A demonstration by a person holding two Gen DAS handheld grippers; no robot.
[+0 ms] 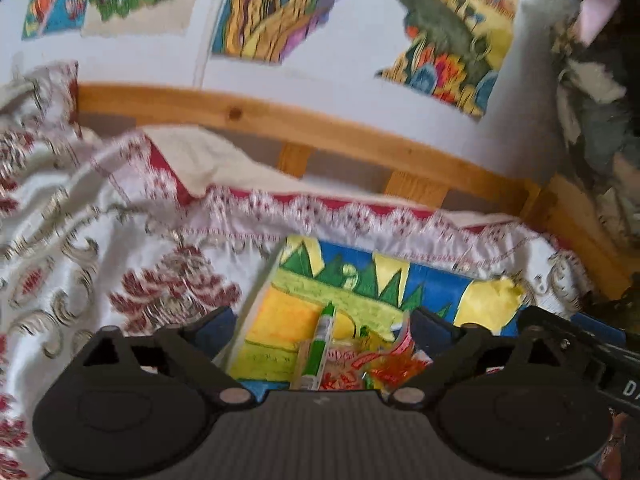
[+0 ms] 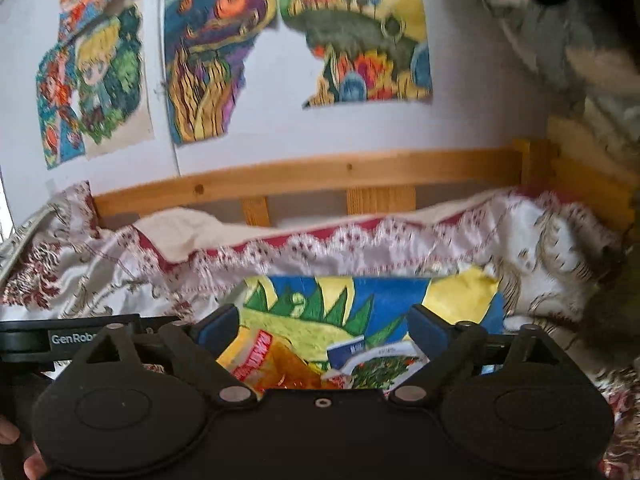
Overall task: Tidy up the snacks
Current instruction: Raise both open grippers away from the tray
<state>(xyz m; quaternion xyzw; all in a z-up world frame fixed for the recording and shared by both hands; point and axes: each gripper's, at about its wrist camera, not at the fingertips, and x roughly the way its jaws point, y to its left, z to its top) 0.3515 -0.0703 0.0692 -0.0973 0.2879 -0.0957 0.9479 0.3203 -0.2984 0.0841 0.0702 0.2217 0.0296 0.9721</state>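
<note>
Both the left gripper [image 1: 324, 320] and right gripper [image 2: 324, 322] stand spread, empty. The crinkly red-orange foil snack packet [image 2: 266, 362] is light, soft, slippery: pinch its sealed edge.

A white bedspread [image 2: 132, 276] patterned in red and gold is spread over a bed with a wooden rail [image 2: 320, 174]. Colourful pictures [image 2: 208, 64] are fixed to the white wall [image 2: 280, 132] above. A painted sheet [image 1: 288, 292] is laid flat on the bedspread.

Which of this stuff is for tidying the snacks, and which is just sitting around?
For the job:
- green stick packet
- red-and-orange snack bag
- packet with a green food picture
- colourful painted board they lie on

Just lying about:
- patterned bedspread
- wooden bed rail
- drawings on the wall
</note>
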